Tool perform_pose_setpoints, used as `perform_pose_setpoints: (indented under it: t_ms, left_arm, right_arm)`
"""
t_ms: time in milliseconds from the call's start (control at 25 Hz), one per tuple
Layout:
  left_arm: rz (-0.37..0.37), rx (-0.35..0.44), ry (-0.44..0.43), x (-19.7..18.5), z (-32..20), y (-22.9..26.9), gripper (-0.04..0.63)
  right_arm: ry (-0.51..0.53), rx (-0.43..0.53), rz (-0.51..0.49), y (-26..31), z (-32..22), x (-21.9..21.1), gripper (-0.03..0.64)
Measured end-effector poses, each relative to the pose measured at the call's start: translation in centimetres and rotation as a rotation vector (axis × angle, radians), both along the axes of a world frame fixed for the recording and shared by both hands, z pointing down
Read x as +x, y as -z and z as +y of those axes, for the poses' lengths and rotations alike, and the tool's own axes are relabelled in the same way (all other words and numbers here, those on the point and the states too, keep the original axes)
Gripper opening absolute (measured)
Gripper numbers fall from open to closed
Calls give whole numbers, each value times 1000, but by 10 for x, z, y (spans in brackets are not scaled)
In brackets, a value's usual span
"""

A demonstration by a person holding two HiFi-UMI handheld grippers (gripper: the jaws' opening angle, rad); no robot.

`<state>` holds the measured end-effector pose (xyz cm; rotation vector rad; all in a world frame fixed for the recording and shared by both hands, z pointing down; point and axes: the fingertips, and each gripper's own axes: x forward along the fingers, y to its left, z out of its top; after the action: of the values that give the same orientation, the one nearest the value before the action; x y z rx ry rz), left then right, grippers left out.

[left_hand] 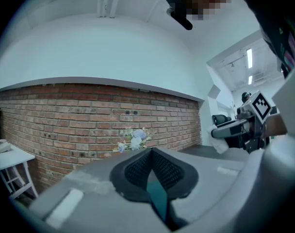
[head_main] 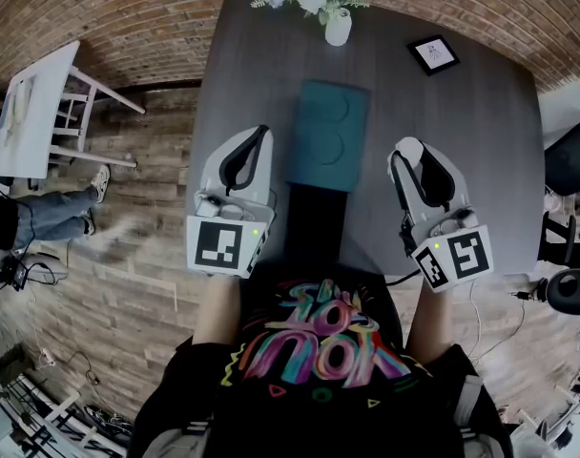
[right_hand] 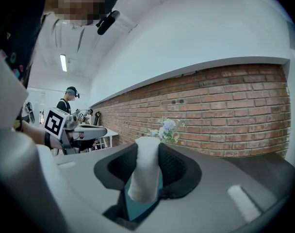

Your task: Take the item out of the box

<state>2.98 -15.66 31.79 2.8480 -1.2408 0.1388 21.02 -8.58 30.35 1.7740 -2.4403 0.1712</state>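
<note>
A white roll (right_hand: pixel 143 178), the item in question, stands upright in the right claw (right_hand: pixel 147 152), which is clenched round its middle, clear of the teal box (head_main: pixel 328 132) and off to that box's right above the dark counter (head_main: pixel 481 141). It looks soft, light and squeezable, likely best held gently at mid-length so it neither buckles nor slides out endwise. The left claw (left_hand: pixel 151 152) is pinched closed on nothing, level at the box's other side. A vase of flowers (head_main: pixel 333 12) and a small picture frame (head_main: pixel 433 53) sit at the far edge.
</note>
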Motion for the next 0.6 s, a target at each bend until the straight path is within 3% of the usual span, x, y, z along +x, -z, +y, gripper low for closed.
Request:
perform_pose_setpoints:
  t_ms: [600]
  left_arm:
    - [8, 20, -5, -1, -3, -1, -2]
  right_arm:
    - [14, 1, 0, -2, -3, -4, 132]
